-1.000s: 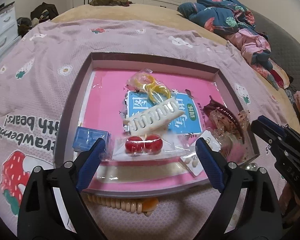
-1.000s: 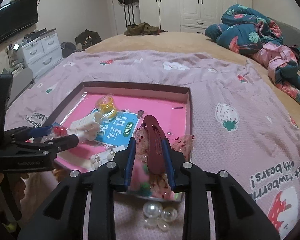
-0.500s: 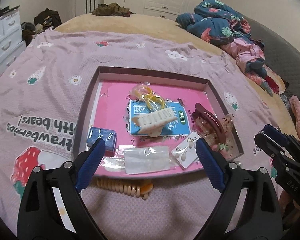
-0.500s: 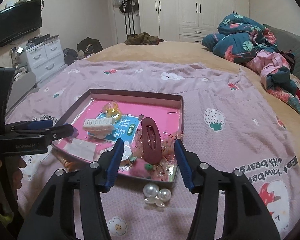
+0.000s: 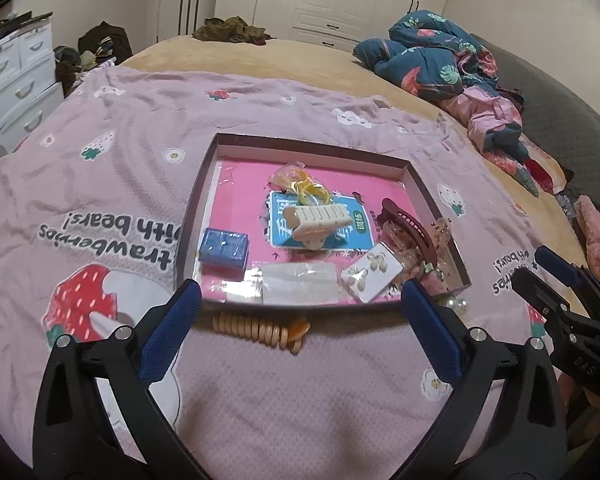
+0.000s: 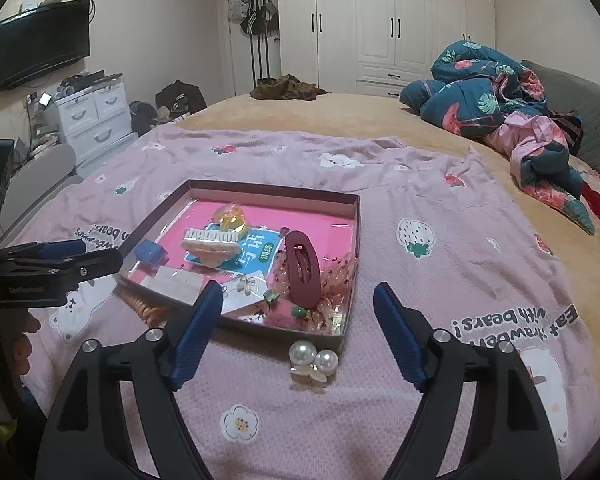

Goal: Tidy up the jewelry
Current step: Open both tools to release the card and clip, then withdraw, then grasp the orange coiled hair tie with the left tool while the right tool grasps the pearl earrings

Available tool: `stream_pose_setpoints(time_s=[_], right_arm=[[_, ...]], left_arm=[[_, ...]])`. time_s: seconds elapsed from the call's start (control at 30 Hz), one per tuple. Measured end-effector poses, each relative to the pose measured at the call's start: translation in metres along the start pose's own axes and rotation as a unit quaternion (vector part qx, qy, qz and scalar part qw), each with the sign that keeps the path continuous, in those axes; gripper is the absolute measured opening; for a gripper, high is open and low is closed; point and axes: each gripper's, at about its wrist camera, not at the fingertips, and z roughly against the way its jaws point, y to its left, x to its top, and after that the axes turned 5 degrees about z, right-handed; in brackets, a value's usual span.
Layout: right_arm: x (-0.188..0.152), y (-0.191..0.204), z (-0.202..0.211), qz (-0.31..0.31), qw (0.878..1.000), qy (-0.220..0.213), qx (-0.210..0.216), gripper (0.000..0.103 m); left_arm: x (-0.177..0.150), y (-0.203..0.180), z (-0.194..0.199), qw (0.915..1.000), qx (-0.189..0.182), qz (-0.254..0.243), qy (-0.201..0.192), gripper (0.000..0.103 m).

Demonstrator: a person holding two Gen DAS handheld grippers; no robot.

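Note:
A shallow tray (image 5: 204, 188) with a pink floor lies on the bedspread. In it are a cream claw clip (image 5: 316, 220), a maroon hair clip (image 6: 302, 268), a blue box (image 5: 223, 246), a bag of yellow rings (image 5: 300, 184), an earring card (image 5: 372, 272) and a clear packet (image 5: 298, 282). A beaded bracelet (image 5: 260, 328) and a pearl clip (image 6: 314, 356) lie outside its near edge. My left gripper (image 5: 300, 292) hovers before the tray, jaws opening, nothing between them. My right gripper (image 6: 298, 294) hangs over the pearl clip, jaws opening and empty.
The pink strawberry bedspread (image 6: 460, 280) covers the near half of the bed. A heap of blue and pink bedding (image 6: 500, 112) lies at the far right. White drawers (image 6: 96, 120) and a wardrobe (image 6: 380, 20) stand beyond the bed.
Both grippers have drawn back and up from the tray. The right jaws have let go of the maroon hair clip, which now lies in the tray's near right corner, and stand wide.

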Motion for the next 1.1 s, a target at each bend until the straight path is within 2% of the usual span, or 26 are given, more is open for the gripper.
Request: stream_pose_setpoints(time_s=[0.47,0.63,1.1], right_arm=[[-0.016,0.008,0.007,0.001,1.0,0.009,0.007,0.08],[-0.026,0.01,0.001,-0.001,1.0,0.019,0.01,0.084],[-0.049,0.002,-0.022,-0.015,0.998,0.056,0.007,0.085]], left_arm=[[-0.031,0.019,0.01,0.9997,0.022,0.011,0.009,0.093],[-0.04,0.029,0.007,0.9992,0.032,0.016,0.017,0.093],[-0.055,0.038,-0.024,0.9976,0.042,0.014,0.054,0.093]])
